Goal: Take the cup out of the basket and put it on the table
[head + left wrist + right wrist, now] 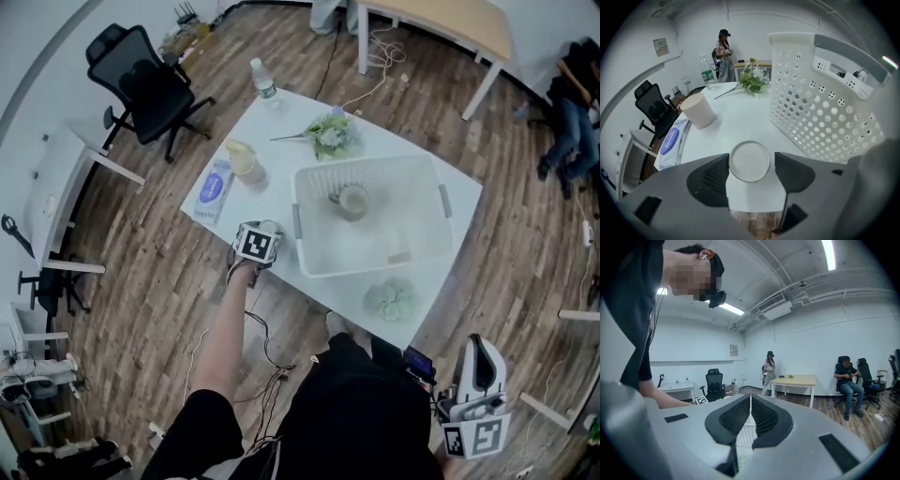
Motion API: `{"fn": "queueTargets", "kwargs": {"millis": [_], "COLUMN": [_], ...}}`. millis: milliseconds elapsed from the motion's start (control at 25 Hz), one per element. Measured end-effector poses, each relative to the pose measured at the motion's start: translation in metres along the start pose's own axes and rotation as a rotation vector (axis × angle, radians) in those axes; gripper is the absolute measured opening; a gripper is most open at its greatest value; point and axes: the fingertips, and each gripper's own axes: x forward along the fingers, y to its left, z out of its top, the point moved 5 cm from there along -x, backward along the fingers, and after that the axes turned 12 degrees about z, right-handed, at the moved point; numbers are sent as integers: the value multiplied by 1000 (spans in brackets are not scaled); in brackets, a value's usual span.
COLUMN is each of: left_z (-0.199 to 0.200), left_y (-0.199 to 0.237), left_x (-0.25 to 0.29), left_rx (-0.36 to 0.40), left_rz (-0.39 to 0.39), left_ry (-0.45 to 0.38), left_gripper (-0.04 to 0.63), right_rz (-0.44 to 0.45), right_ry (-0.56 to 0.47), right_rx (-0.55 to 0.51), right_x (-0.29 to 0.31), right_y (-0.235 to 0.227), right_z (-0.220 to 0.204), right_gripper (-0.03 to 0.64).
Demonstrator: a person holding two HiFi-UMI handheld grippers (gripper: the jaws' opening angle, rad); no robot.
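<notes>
A white cup [749,161] stands on the white table [736,122] near its front edge, seen from above between the jaws of my left gripper [262,236]. The jaws are open around it, and a gap shows at the right pad [792,171]. The white perforated basket [367,169] stands just right of this gripper, its wall [820,103] close by. Another cup [352,201] sits inside the basket. My right gripper [478,405] hangs low beside the person, off the table, with its jaws shut on nothing [750,399].
A cream cup [242,157] lies tilted at the table's left beside a blue-labelled packet [215,187]. A flower sprig [330,133] and a water bottle [263,79] are at the far side, a pale green flower head [392,300] at the front. An office chair [145,84] stands left.
</notes>
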Motion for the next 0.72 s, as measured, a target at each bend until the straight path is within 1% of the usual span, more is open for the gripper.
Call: {"fn": "queueTargets", "kwargs": {"millis": [80,120,320,400,560,600,720], "left_z": [-1,-1,-5,-5,2,5,18], "left_y": [-9,-12,-10,-6,2,2,1], "left_x": [1,1,-8,-16,-58,-73,-129], "left_rx": [-50,-64,-79,-127,-243,-262,-325], "left_rz": [-49,-54,-22,-2,34,45,99], "left_ry": [-4,-8,-19,-57,-195,-241,-420], "left_gripper": [309,318,318,318,303,273,134], "right_rz": [-4,-6,3,10,23,29,62], "right_ry": [-5,-6,-9,-13,-21,-21,-22], "right_rx": [2,2,-2,-4,0,2,4], "right_x": [-3,-5,-8,-8,-9,-9,-6], "right_y": [-6,-9,-16,-18,-26,-27,-33], "right_z": [1,1,2,1,-5,-6,-6], "right_gripper": [26,26,26,26,26,26,26]}}
